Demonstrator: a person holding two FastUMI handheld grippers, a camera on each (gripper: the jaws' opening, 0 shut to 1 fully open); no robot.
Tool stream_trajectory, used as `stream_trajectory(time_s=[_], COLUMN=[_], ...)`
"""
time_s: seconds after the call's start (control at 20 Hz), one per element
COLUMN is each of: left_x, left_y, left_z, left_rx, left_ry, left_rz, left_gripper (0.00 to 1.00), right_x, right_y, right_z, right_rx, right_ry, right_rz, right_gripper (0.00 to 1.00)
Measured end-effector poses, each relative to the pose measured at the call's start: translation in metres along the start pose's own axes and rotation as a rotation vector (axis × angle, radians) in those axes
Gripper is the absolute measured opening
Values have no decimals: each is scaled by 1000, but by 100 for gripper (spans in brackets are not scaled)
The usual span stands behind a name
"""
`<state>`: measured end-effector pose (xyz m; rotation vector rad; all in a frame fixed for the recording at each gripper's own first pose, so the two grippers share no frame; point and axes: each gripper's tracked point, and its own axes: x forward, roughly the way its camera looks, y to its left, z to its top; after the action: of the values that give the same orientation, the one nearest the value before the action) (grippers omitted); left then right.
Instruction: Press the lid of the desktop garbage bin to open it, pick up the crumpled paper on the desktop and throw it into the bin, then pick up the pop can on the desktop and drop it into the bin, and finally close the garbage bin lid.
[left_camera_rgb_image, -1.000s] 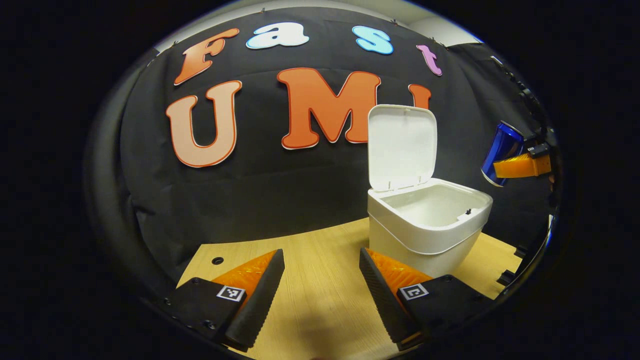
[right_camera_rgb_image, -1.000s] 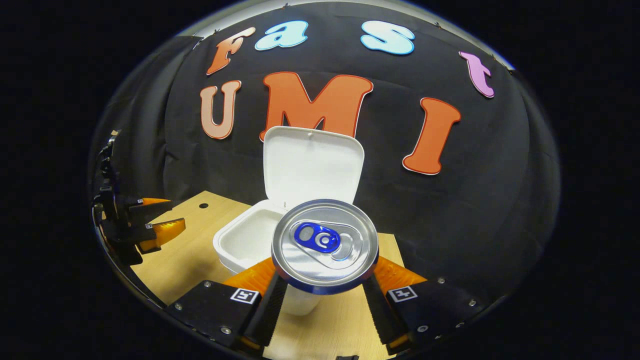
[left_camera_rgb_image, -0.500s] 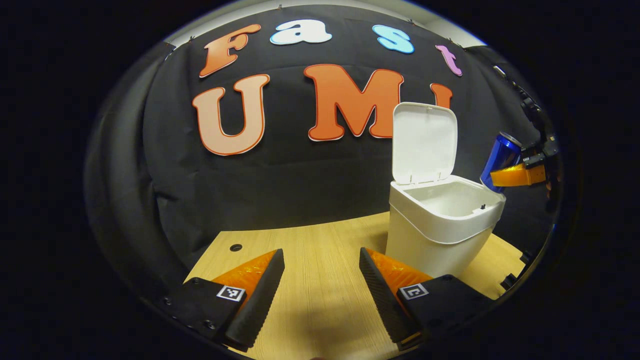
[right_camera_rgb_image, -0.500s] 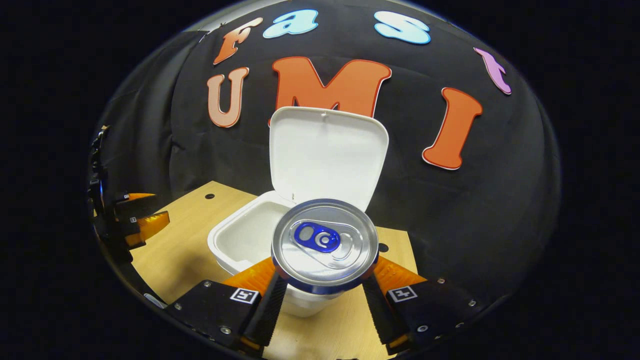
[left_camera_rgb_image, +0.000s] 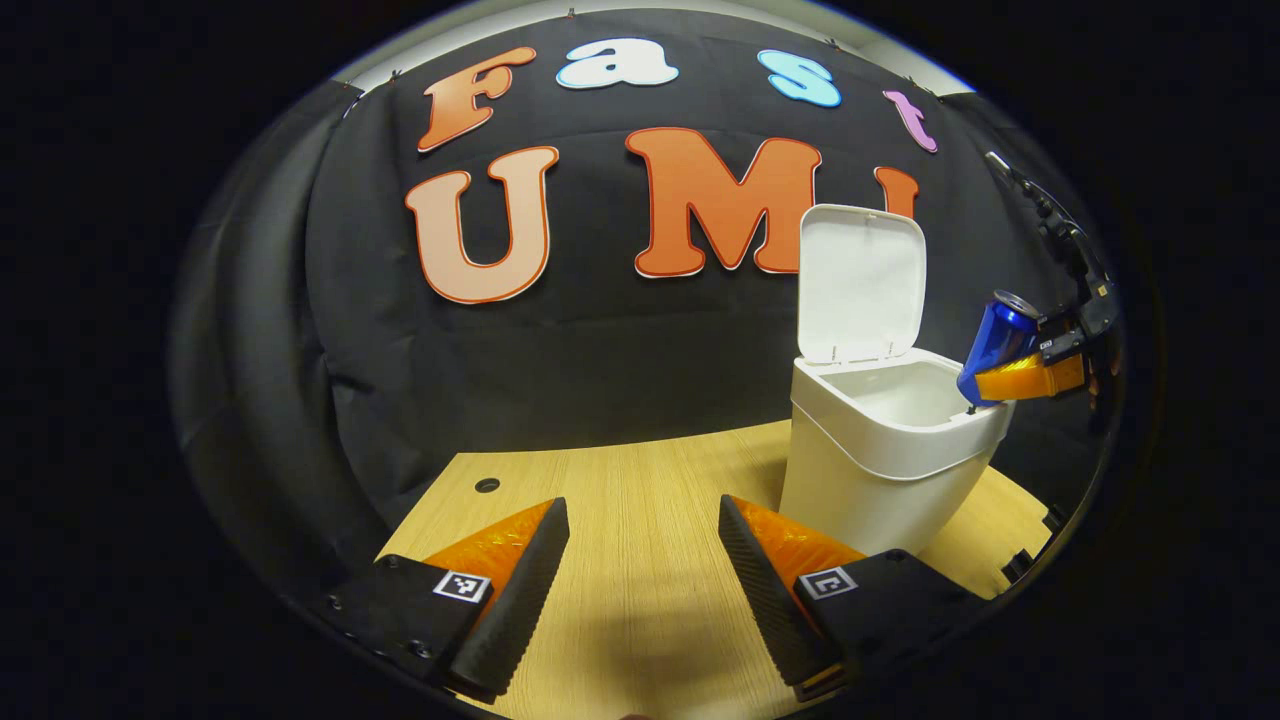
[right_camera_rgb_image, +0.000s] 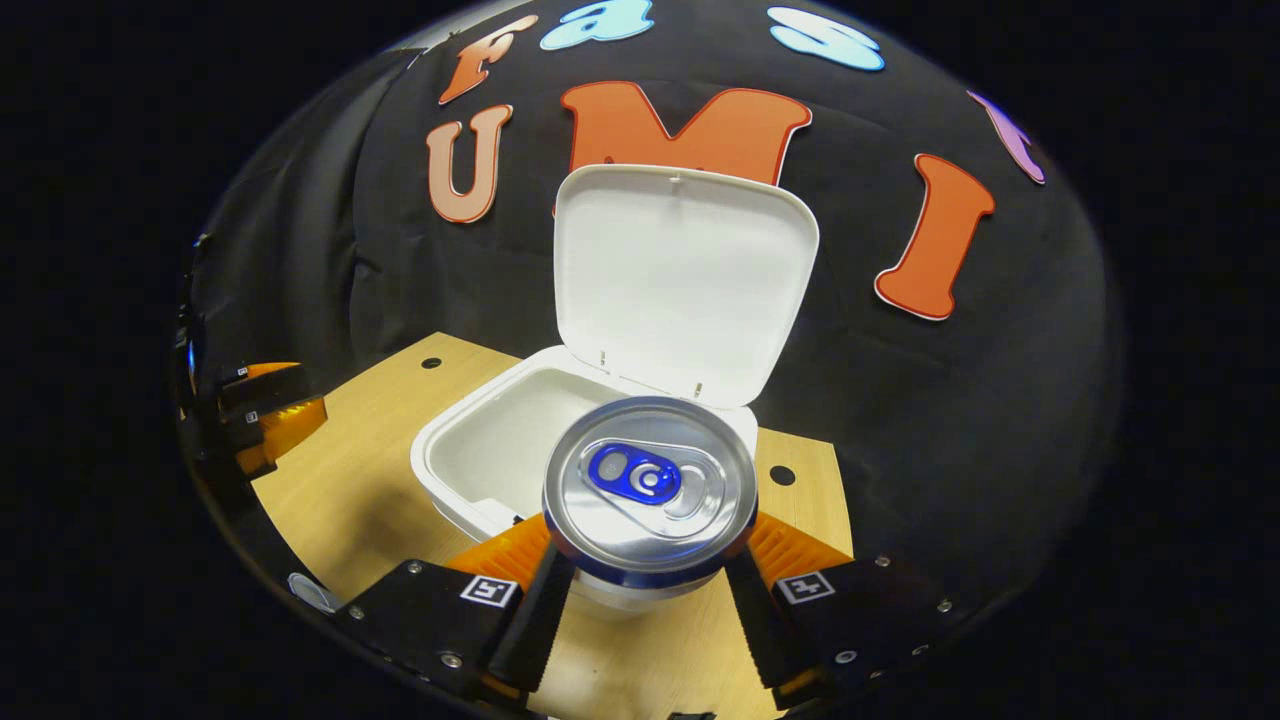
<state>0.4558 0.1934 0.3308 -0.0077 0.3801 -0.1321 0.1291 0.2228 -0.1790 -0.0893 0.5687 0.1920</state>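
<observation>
The white garbage bin (left_camera_rgb_image: 880, 470) stands on the wooden desk with its lid (left_camera_rgb_image: 860, 282) raised upright. In the right gripper view the bin's rim (right_camera_rgb_image: 440, 470) and open lid (right_camera_rgb_image: 685, 275) lie just ahead. My right gripper (right_camera_rgb_image: 648, 590) is shut on the blue pop can (right_camera_rgb_image: 650, 490), whose silver top faces the camera. From the left gripper view that can (left_camera_rgb_image: 995, 335) hangs tilted at the bin's right rim. My left gripper (left_camera_rgb_image: 643, 590) stands open over bare desk, left of the bin. The bin's inside shows white; no paper is visible there.
The wooden desk (left_camera_rgb_image: 620, 500) has small round holes (left_camera_rgb_image: 487, 485) near its back edge. The black cloth wall rises right behind the bin. In the right gripper view the left gripper (right_camera_rgb_image: 255, 415) shows at the far left, and a small white disc (right_camera_rgb_image: 312, 592) lies near the desk's front.
My right gripper has carried the can closer to the bin and lower, now at its rim. The left gripper has drawn back to the left, so the bin sits farther right in its view.
</observation>
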Motion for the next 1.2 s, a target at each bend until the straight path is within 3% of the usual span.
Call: stream_trajectory(time_s=[0.1, 0.2, 0.95, 1.2], left_x=[-2, -1, -10, -11], left_y=[1, 0, 8, 14], left_z=[0, 2, 4, 2], left_rx=[4, 8, 14, 11], left_ry=[0, -1, -14, -18], left_rz=[2, 0, 9, 17], left_gripper=[96, 96, 96, 96], right_x=[0, 4, 6, 0], right_y=[0, -1, -6, -19], right_z=[-2, -4, 10, 49], right_rx=[8, 11, -7, -41], right_ry=[9, 19, -6, -89], right_rz=[1, 1, -27, -60], right_gripper=[75, 81, 86, 86])
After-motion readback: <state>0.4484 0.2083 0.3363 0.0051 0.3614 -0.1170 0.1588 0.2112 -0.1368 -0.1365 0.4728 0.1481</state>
